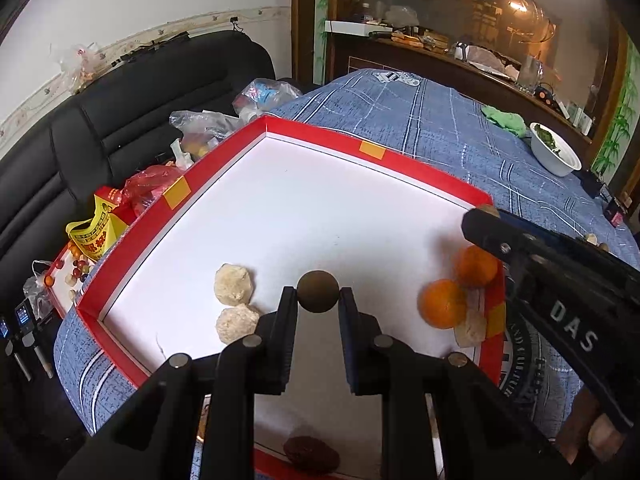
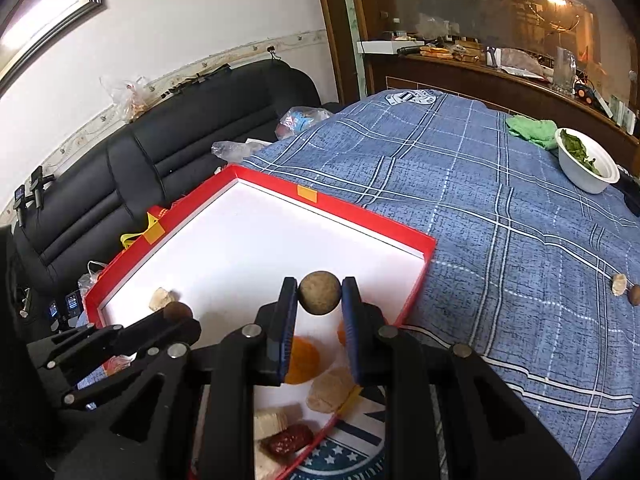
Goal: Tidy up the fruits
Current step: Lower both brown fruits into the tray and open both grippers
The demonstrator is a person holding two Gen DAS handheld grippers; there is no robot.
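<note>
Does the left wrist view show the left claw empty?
No: the left claw is shut on a small dark brown round fruit above the red-rimmed white tray.

I see a white wall (image 2: 180, 32) with a patterned border strip, a black leather sofa (image 1: 132, 104) below it, a blue plaid cloth (image 2: 480, 208) covering the table, and a wood-framed glass partition (image 1: 460, 8).

The tray (image 1: 132, 240) has red walls with orange-yellow patches and a white floor. Two oranges (image 1: 444, 304) sit at its 3 o'clock side — bright orange — while two pale beige lumps (image 1: 234, 284) lie toward 8 o'clock. The left gripper (image 1: 318, 298) is black and pinches a dark brown ball (image 1: 318, 290); the right gripper (image 2: 320, 294) — black too — pinches a tan ball (image 2: 320, 292). The cloth (image 2: 500, 220) is blue with white plaid lines.
</note>
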